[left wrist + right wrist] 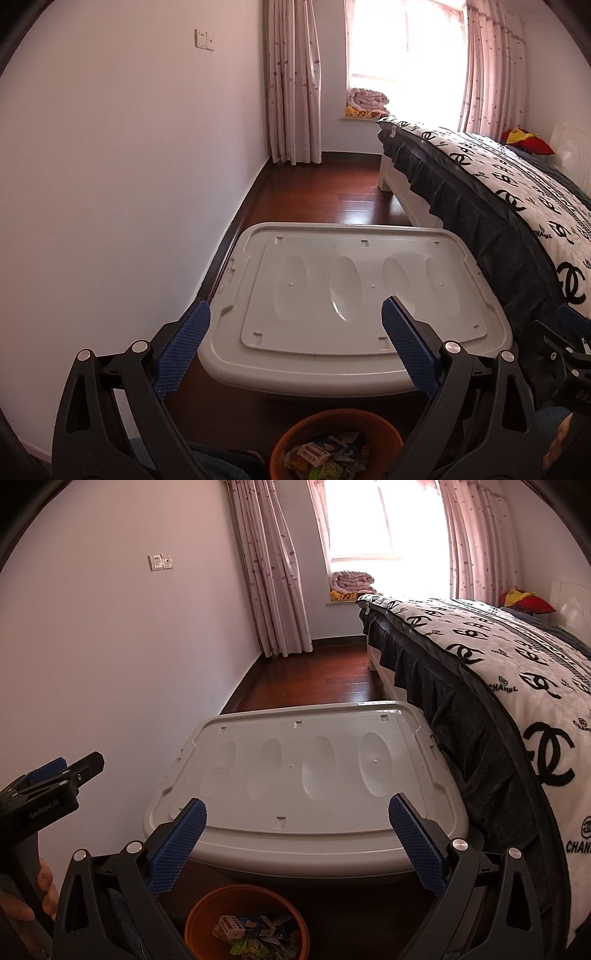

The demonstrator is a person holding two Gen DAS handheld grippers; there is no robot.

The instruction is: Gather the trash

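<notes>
The bed [517, 192] runs along the right side of the room, covered with a white blanket [517, 657] printed with black logos over a dark skirt. A red and yellow pillow [526, 142] lies at its far end. Dark wooden floor [325, 192] stretches between the bed and the white wall toward pink curtains [291, 81] and a bright window, where a folded quilt [367, 99] sits on the sill.

Just beside the bed stands a storage box with a grey lid [354, 295], its top moulded with four oval hollows; the lid surface is bare.

In front of the box, on the floor, sits an orange bin [246, 923]. The trash [255, 932] is inside it: a small carton, green wrappers and other packets, piled together.

The left gripper [295, 347] hangs above the near edge of the box, over the bin, its blue-padded jaws spread wide with nothing between them. The right gripper [297, 843] hovers in much the same place, jaws likewise wide apart and holding nothing. In the right wrist view the left gripper shows at the left edge, with a hand [33, 893] on its handle.
</notes>
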